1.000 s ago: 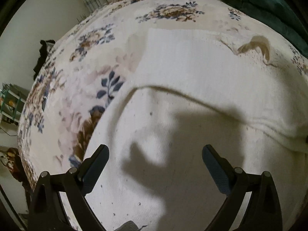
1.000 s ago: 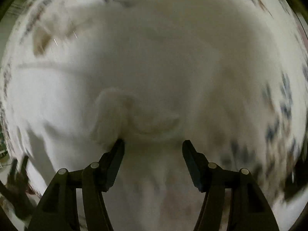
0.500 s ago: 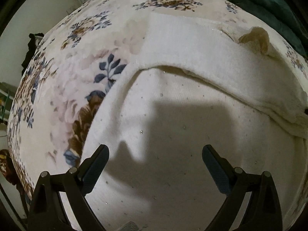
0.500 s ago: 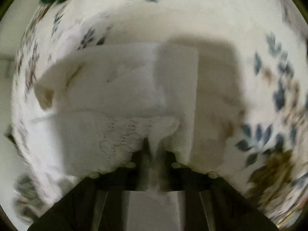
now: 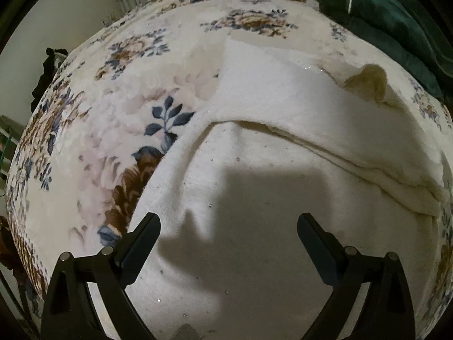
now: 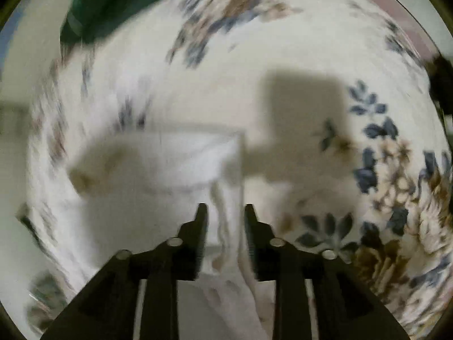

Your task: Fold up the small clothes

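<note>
Since a moment ago our right gripper [image 6: 223, 212] has lifted the cream garment [image 5: 254, 226], fingers pinching its edge, left gripper [image 5: 228, 226] spread; we carry it across evenly.

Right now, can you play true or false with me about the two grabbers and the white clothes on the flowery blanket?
1. The left gripper is wide open. True.
2. The left gripper is pinching the white garment. False: its fingers stand apart over the cloth, holding nothing.
3. The right gripper has white cloth between its fingers. True, though the picture is blurry.
4. The blanket is plain blue. False: it is cream with blue and brown flowers.
5. Dark green fabric lies at the far edge of the blanket. True.
</note>
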Tool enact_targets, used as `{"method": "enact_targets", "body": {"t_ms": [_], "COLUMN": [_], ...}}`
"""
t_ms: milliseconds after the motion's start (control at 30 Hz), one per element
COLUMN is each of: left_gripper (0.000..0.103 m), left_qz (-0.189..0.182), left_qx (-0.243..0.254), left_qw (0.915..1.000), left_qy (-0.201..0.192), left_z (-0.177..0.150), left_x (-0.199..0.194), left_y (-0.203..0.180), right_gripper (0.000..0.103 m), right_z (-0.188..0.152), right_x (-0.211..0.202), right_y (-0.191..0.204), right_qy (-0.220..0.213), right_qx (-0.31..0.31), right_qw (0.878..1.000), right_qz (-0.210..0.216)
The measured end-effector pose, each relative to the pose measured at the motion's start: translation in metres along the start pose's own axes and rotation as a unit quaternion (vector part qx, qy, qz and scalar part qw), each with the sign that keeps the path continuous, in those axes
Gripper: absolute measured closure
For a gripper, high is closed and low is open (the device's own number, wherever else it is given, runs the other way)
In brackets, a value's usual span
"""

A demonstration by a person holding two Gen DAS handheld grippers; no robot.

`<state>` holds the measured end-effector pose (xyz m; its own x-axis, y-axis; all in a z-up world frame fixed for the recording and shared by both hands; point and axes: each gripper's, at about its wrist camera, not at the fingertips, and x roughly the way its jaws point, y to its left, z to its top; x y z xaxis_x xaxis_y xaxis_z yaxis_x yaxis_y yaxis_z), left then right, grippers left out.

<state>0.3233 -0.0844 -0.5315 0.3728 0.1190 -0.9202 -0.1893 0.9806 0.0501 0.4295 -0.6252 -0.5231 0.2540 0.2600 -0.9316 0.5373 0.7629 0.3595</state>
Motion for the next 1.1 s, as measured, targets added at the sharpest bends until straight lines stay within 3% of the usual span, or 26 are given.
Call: {"method": "enact_targets", "body": {"t_ms": [67,200,300,333,367,467,567,700,800,900,933,1100], "left_gripper": [0.000,0.000,0.000,0.000,0.000,0.000,0.000,0.000,0.000,0.000,0.000,0.000], "left_qz": [-0.009,-0.002,0.021,0.032,0.043,0.066,0.072,0.070,0.059,0.035,0.023,-0.046], "left_qx": [0.003,0.011,0.013,0.011,0.007,-0.004,-0.009,0.005,0.030,0.063,0.079,0.143], "left_qw": [1.0000,0.9999,0.9997,0.9994,0.9990,0.9976,0.9969,0.9960,0.9953,0.9939,0.9922,0.9782], "left_qy": [0.001,0.002,0.004,0.005,0.008,0.020,0.032,0.056,0.070,0.083,0.093,0.143], "left_z": [-0.004,-0.016,-0.029,-0.033,-0.040,-0.058,-0.076,-0.098,-0.112,-0.131,-0.143,-0.198], "left_x": [-0.004,-0.013,-0.022,-0.026,-0.031,-0.043,-0.051,-0.049,-0.055,-0.068,-0.072,-0.083], "left_y": [-0.007,-0.025,-0.040,-0.043,-0.049,-0.060,-0.072,-0.094,-0.112,-0.134,-0.145,-0.199], "right_gripper": [0.061,0.061,0.061,0.065,0.098,0.097,0.098,0.097,0.092,0.069,0.058,0.056], "right_z": [0.018,0.047,0.059,0.061,0.062,0.072,0.098,0.114,0.115,0.108,0.102,0.077], "right_x": [0.006,0.060,0.111,0.119,0.121,0.108,0.095,0.118,0.125,0.105,0.095,0.050], "right_y": [-0.023,-0.039,-0.036,-0.035,-0.031,-0.016,-0.007,0.013,0.012,-0.003,-0.010,-0.070], "right_qy": [0.009,0.079,0.145,0.150,0.142,0.104,0.068,0.096,0.142,0.161,0.164,0.195], "right_qx": [0.030,0.042,0.039,0.033,0.019,-0.036,-0.052,-0.089,-0.086,-0.096,-0.106,-0.114], "right_qw": [0.999,0.992,0.980,0.978,0.978,0.987,0.990,0.988,0.982,0.977,0.976,0.972], "right_qz": [0.032,0.092,0.134,0.144,0.149,0.120,0.109,0.076,0.089,0.100,0.094,0.067]}}
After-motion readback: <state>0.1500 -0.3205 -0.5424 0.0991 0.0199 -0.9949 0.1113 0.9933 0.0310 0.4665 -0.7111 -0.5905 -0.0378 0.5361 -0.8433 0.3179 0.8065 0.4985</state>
